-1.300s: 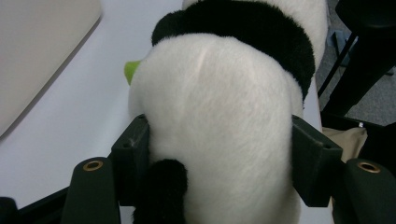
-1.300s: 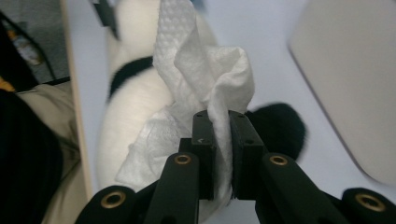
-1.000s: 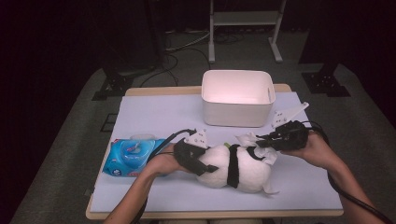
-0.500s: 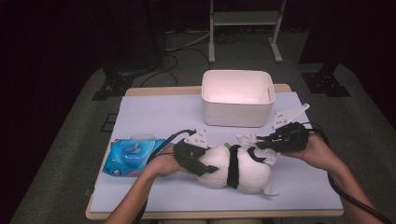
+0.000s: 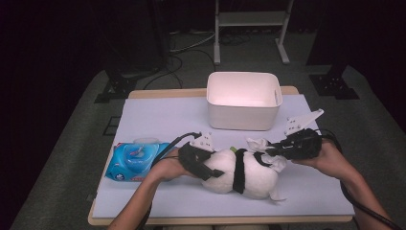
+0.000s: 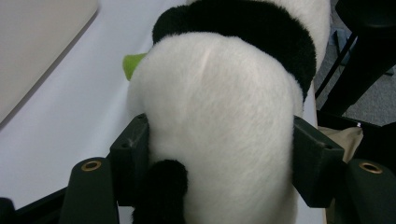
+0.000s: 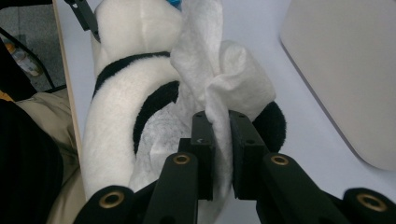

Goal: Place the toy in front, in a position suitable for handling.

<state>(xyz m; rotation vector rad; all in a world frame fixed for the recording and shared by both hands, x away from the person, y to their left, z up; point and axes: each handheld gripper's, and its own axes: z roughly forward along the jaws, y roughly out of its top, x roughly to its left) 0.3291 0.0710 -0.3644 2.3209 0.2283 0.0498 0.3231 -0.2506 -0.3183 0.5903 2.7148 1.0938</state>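
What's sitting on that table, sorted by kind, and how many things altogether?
Plush panda: 1
White wipe: 1
Blue wipes pack: 1
White bin: 1
Total: 4

The high view looks forward and down over the white-covered table [image 5: 158, 115], while both gripper views press close against the shared black-and-white plush panda [image 5: 242, 173].

A recording lab or studio: 1 table [image 5: 158, 115] under a pale sheet stands lit amid black surroundings, on grey carpet [image 5: 67, 158] (cables [image 5: 182, 48] trail across it), with dark stand feet [image 5: 112, 91] and a metal rack [image 5: 249, 24] behind.
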